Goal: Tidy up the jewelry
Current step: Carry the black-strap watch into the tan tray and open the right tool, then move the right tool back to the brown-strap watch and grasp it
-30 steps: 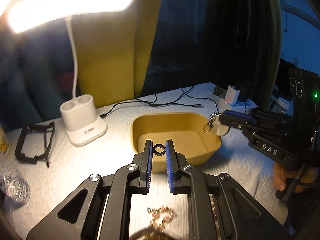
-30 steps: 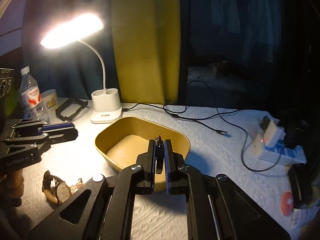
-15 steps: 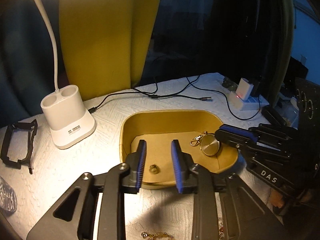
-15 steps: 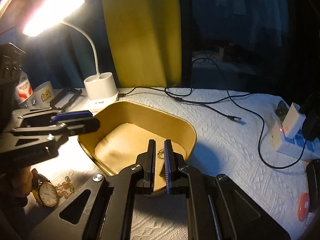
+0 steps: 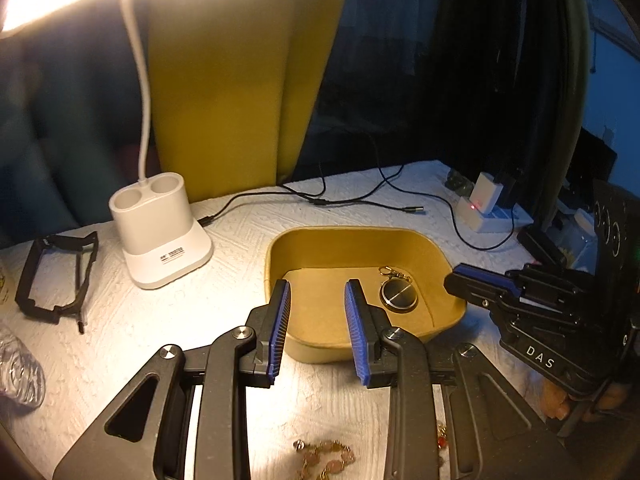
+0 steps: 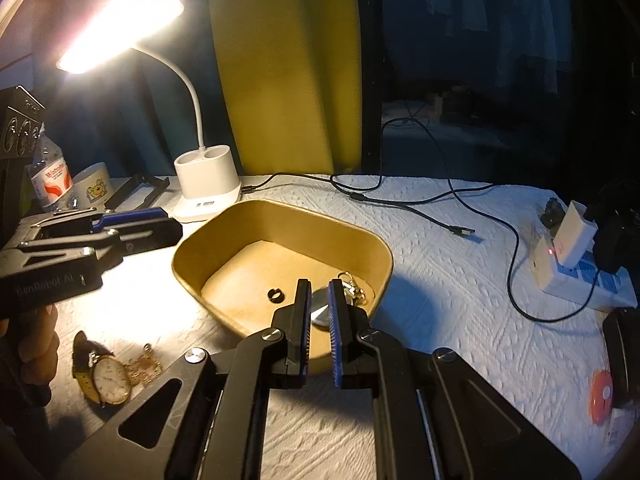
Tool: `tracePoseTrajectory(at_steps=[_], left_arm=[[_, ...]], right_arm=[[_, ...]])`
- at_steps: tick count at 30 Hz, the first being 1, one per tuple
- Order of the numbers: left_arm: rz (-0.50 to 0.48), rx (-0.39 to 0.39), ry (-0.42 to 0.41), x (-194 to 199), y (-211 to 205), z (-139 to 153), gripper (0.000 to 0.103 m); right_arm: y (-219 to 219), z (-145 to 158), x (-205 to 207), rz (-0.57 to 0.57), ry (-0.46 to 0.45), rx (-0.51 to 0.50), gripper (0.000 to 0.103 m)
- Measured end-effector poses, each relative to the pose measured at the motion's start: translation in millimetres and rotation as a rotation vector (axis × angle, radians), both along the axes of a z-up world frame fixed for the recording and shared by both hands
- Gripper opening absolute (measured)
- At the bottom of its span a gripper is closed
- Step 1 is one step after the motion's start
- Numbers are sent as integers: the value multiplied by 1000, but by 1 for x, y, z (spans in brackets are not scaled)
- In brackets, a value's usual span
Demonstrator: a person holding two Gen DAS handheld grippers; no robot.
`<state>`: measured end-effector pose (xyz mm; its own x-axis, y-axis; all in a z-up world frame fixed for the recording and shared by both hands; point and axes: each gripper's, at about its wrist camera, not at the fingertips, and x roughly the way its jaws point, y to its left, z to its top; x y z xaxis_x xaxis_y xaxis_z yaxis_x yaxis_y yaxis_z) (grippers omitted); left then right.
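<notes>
A tan tray (image 5: 276,256) (image 6: 188,248) sits mid-table. A round pocket watch with a gold clasp (image 5: 398,295) (image 6: 320,308) lies inside it at the right. A small dark ring (image 6: 275,294) lies on the tray floor. My left gripper (image 5: 316,292) is open and empty over the tray's near rim; it shows from the side in the right wrist view (image 6: 132,220). My right gripper (image 6: 319,294) is slightly open and empty, just above the pocket watch; it shows in the left wrist view (image 5: 460,280). A wristwatch (image 6: 108,376) and a gold chain (image 6: 146,366) (image 5: 324,454) lie on the table in front of the tray.
A white desk lamp base (image 5: 158,232) (image 6: 206,184) stands left of the tray. A black frame (image 5: 56,276), a bottle (image 6: 50,184) and a mug (image 6: 94,190) are at far left. Cables (image 5: 360,200) and a power strip with a charger (image 6: 568,256) lie at right.
My left gripper opened and dropped the ring into the tray. My right gripper lowered the pocket watch into the tray and let go of it.
</notes>
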<state>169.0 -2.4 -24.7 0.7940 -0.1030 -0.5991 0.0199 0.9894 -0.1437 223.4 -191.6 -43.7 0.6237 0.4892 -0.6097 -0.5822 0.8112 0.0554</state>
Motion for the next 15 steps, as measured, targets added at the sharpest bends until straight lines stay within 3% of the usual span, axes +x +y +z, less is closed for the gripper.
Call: tracePoseTrajectory(at_steps=[3,7,15], left_arm=[[3,-14,-7,-10,2,2,36],[1,-32,-21,-27,5,3,42],[-5,-41,-35,-65,8,2,43]], right_arm=[[-2,1,-8,-13,9,-10,18],[-7,4,-22,-34,11,-2,56],[-10,5,-58,-55,12,-18,59]])
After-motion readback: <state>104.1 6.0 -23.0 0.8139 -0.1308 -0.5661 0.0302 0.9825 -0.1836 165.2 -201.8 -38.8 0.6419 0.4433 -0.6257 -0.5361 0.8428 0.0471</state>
